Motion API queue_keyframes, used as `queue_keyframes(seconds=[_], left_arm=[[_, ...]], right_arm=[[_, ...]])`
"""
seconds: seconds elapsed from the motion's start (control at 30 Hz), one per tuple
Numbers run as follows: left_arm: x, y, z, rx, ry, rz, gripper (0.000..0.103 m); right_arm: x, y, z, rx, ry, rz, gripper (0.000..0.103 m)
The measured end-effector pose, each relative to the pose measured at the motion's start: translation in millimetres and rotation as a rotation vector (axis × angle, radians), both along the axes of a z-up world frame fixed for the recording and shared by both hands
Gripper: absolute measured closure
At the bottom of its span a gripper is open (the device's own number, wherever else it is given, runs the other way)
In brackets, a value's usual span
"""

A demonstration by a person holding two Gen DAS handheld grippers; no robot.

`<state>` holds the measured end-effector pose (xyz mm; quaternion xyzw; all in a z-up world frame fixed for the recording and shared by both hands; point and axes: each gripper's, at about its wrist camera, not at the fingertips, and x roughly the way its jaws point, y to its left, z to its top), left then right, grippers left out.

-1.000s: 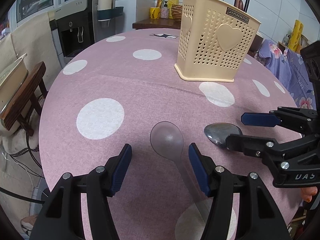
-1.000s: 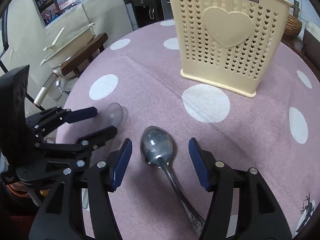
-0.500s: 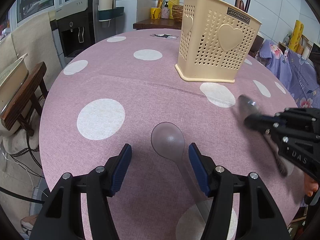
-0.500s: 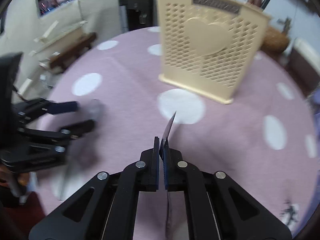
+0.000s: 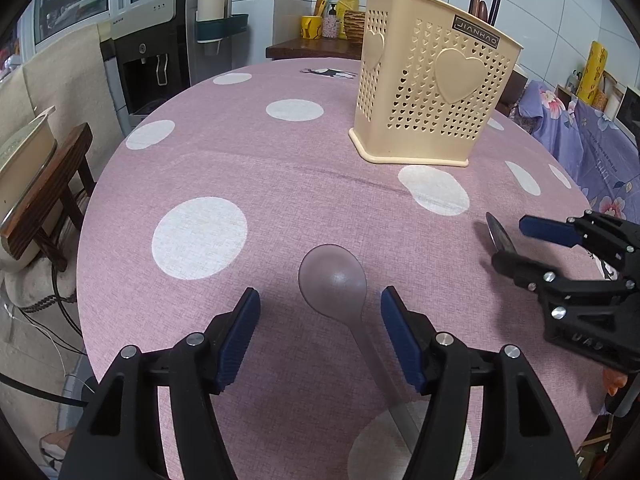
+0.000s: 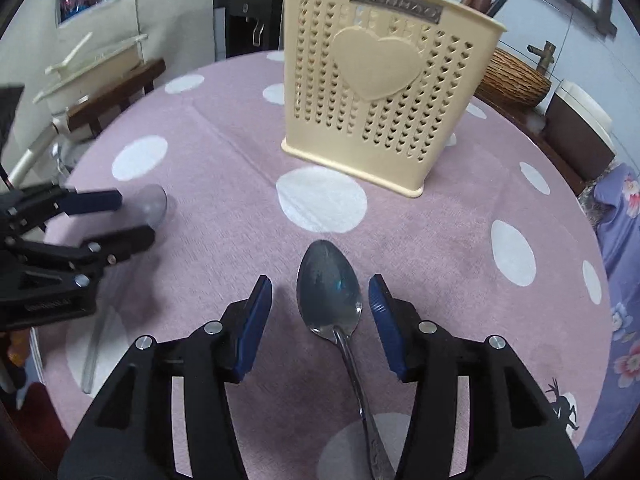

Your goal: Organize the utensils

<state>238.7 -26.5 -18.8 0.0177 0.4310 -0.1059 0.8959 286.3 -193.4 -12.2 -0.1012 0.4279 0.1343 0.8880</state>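
- Between the right gripper pads, a metal spoon lies flat, bowl far, handle near; the jaws are opening, not touching it.
- Left gripper, wide open, straddles a clear plastic spoon pointing likewise.
- Cream utensil basket stands upright beyond, open pink worktop between.
- Both grippers angle downward.

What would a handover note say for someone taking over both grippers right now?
Left gripper: jaws opening, astride the clear plastic spoon, pads off it.
Right gripper: jaws opening, astride the metal spoon, no grip.
Both spoons lie flat on the pink dotted tablecloth.
The cream utensil holder stands upright beyond them.
Done: neither spoon is in the holder yet.
Left: grip each spoon, lift it, drop it into the holder.
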Motion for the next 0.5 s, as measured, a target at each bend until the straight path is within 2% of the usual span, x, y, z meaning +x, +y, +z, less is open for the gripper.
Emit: queue_keyframes(seconds=[0.17,0.3,0.4,0.5], left_arm=[[-0.3,-1.1,-0.8,-0.005,-0.001,-0.001,0.038],[-0.7,-0.9,-0.7,-0.008,-0.001,-0.002,0.037],[-0.8,-1.0,-0.8,-0.008,-0.001,-0.001,0.037],[-1.0,-1.5,-0.8,-0.003,-0.003,-0.001,0.037]], right_arm=[[5.3,-13.8,2.2,0.045,0.033,-0.039,0.051],[4.4,-9.1,-5.7,0.039,0.072,0.030,0.044],[6.7,-4.2,-13.2,-0.009,0.079,0.045,0.044],[10.9,-6.0,-14.3,0.029,0.098,0.061,0.045]])
